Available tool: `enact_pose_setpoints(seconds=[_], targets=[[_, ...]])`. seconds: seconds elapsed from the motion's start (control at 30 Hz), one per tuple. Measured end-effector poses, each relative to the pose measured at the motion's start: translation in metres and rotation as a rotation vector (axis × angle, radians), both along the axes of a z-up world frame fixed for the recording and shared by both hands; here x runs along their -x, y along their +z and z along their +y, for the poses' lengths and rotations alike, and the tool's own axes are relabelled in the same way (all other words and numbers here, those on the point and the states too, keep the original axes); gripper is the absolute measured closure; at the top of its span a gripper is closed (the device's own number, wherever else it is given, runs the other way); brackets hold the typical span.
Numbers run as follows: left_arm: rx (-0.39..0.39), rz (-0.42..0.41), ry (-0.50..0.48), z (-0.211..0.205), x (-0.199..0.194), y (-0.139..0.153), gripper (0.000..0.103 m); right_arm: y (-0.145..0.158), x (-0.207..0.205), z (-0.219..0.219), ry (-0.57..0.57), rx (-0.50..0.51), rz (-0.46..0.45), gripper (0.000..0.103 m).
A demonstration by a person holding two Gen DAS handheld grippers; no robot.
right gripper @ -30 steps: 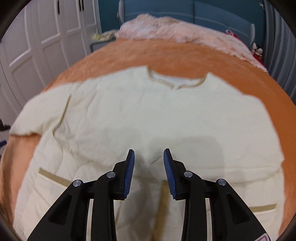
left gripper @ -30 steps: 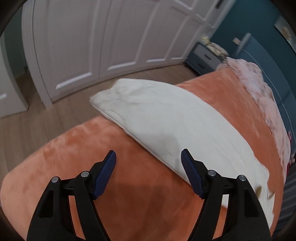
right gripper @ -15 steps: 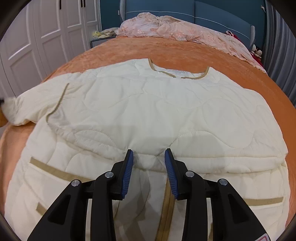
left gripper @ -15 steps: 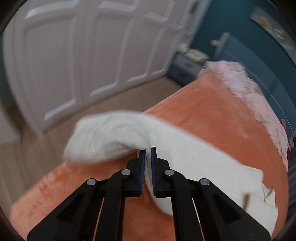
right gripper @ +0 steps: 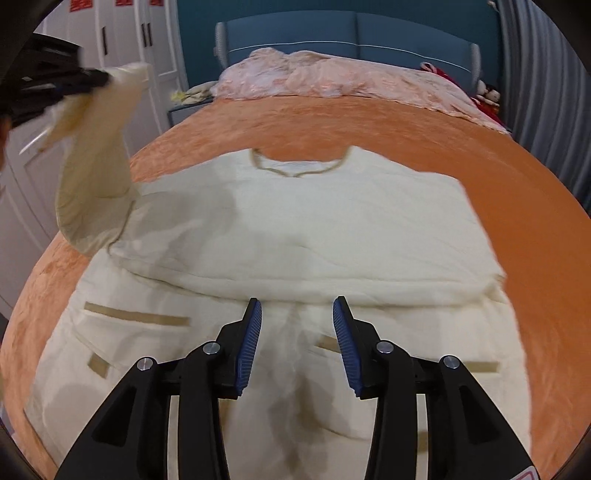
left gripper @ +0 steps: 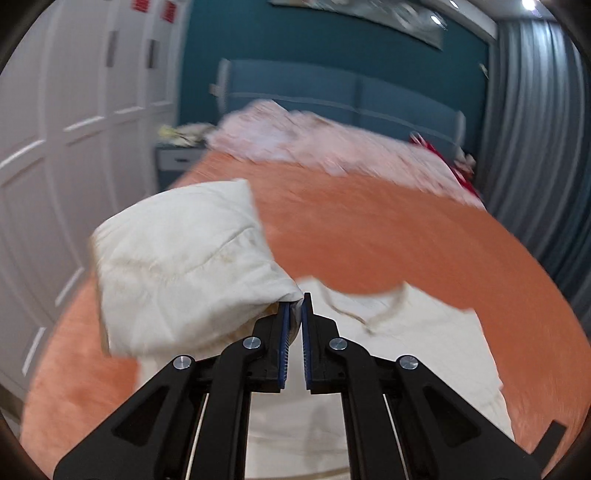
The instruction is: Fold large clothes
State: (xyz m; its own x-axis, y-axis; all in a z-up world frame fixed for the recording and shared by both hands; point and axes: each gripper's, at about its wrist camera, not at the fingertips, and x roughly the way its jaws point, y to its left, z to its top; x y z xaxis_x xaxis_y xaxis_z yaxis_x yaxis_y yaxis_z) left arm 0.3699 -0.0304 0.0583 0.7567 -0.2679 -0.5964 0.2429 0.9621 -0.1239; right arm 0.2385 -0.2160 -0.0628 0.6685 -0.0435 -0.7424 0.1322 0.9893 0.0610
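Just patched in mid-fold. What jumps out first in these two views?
The cream jacket lies spread front-up across the orange bedspread, with its sleeve hoisted into the air at the left edge. The left tool is shut on that sleeve's end, while the right tool hangs open and empty above the jacket's middle, its jaws just widened.

- One cream quilted jacket (right gripper: 303,229) lying on the bed, one of its sleeves (left gripper: 184,266) raised off the cover
- One orange bed cover (right gripper: 369,122)
- One pink quilt (right gripper: 332,79) heaped at the head edge of the bed
- One blue headboard (right gripper: 354,33)
- Two grippers: left gripper (left gripper: 294,314), right gripper (right gripper: 297,314)
- One bedside table (left gripper: 177,158) by the bed's left edge
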Motion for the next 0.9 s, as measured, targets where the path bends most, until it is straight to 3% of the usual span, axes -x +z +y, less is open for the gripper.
enact_pose_setpoints(seconds=[0.23, 0.27, 0.3, 0.33, 0.37, 0.5, 0.63, 0.7, 0.73, 0.9], targets=[[-0.037, 0.199, -0.087, -0.074, 0.006, -0.093, 0.093, -0.015, 0.020, -0.046, -0.082, -0.031, 0.031, 0.063], [-0.028, 0.236, -0.097, -0.075, 0.006, -0.106, 0.073, -0.017, 0.021, -0.050, -0.089, -0.038, 0.034, 0.063], [-0.012, 0.262, -0.099, -0.077, 0.010, -0.114, 0.059, -0.019, 0.023, -0.053, -0.095, -0.047, 0.037, 0.063], [0.030, 0.285, -0.098, -0.071, 0.015, -0.118, 0.031, -0.020, 0.023, -0.058, -0.103, -0.060, 0.037, 0.061], [0.070, 0.274, -0.086, -0.065, 0.022, -0.116, 0.025, -0.020, 0.024, -0.059, -0.107, -0.068, 0.033, 0.059], [0.198, 0.189, -0.059, -0.018, 0.050, -0.092, 0.020, -0.008, 0.018, -0.058, -0.097, -0.078, -0.014, 0.054], [0.266, 0.154, 0.096, 0.050, 0.052, -0.080, 0.020, 0.019, -0.012, -0.032, 0.001, -0.077, -0.081, 0.048], [0.237, 0.195, 0.204, 0.084, 0.037, -0.088, 0.025, 0.031, -0.029, -0.009, 0.072, -0.052, -0.108, 0.046], [0.210, 0.226, 0.251, 0.096, 0.028, -0.096, 0.032, 0.037, -0.041, 0.008, 0.122, -0.022, -0.120, 0.044], [0.116, 0.302, 0.320, 0.125, 0.018, -0.117, 0.039, 0.035, -0.093, 0.077, 0.304, 0.129, -0.104, 0.042]])
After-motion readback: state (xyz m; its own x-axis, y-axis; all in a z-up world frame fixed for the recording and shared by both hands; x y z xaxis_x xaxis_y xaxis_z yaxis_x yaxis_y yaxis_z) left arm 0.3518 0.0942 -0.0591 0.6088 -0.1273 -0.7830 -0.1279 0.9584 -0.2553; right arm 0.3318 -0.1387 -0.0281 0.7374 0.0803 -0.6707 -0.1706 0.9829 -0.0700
